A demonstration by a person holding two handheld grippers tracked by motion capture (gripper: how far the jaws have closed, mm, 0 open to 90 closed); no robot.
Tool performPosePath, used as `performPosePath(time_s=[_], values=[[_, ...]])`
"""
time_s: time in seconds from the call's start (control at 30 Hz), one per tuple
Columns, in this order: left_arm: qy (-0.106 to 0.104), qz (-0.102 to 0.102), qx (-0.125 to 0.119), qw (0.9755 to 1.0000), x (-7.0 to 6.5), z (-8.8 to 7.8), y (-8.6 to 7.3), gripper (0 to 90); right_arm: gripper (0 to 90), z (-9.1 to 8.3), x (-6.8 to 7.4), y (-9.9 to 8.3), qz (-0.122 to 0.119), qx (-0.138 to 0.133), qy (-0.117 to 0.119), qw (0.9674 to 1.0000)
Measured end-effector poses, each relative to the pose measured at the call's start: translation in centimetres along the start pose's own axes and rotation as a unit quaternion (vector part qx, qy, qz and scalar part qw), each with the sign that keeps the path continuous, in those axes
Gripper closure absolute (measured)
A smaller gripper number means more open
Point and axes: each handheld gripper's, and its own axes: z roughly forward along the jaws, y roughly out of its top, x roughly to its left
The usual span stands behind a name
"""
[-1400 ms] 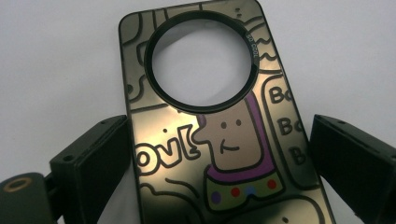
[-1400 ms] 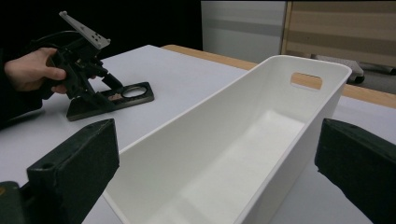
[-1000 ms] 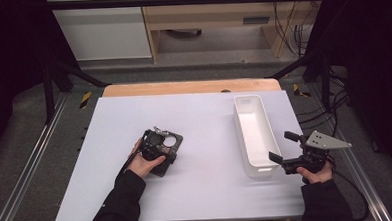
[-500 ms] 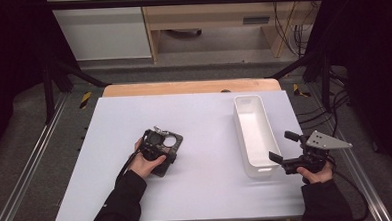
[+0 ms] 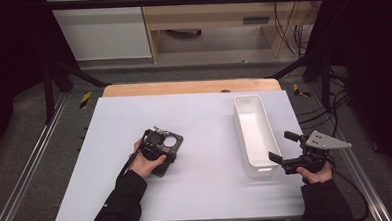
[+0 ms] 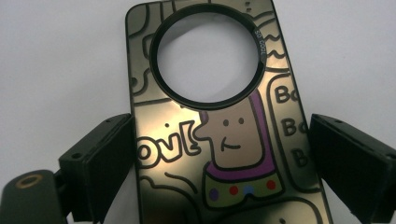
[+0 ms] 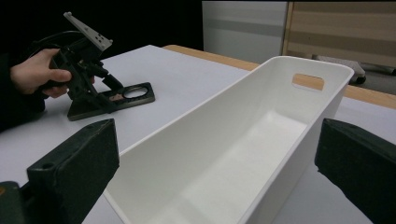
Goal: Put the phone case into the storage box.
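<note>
Left gripper view cuts off the phone case between parted fingers; right gripper is open too.

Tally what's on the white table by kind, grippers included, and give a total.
Phone cases: 1, the cartoon-printed phone case lying flat between the left gripper's jaws.
Bins: 1, the white bin, nothing in it.
Grippers: 2, the left gripper and the right gripper.
Total: 4
</note>
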Motion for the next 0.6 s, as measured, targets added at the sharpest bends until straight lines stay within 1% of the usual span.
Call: performPosePath(time_s=[0.17, 0.27, 0.6], values=[[0.001, -0.001, -0.002, 1.0, 0.05, -0.07, -0.05, 8.7, 0.5, -0.01, -0.01, 0.01, 0.0, 0.0, 0.0, 1.0], [-0.002, -0.006, -0.006, 1.0, 0.15, -0.15, -0.08, 9.4, 0.6, -0.01, -0.01, 0.01, 0.0, 0.0, 0.0, 1.0], [0.002, -0.004, -0.006, 1.0, 0.08, -0.14, -0.09, 10.3, 0.5, 0.01, 0.01, 0.02, -0.001, 0.001, 0.001, 1.0]])
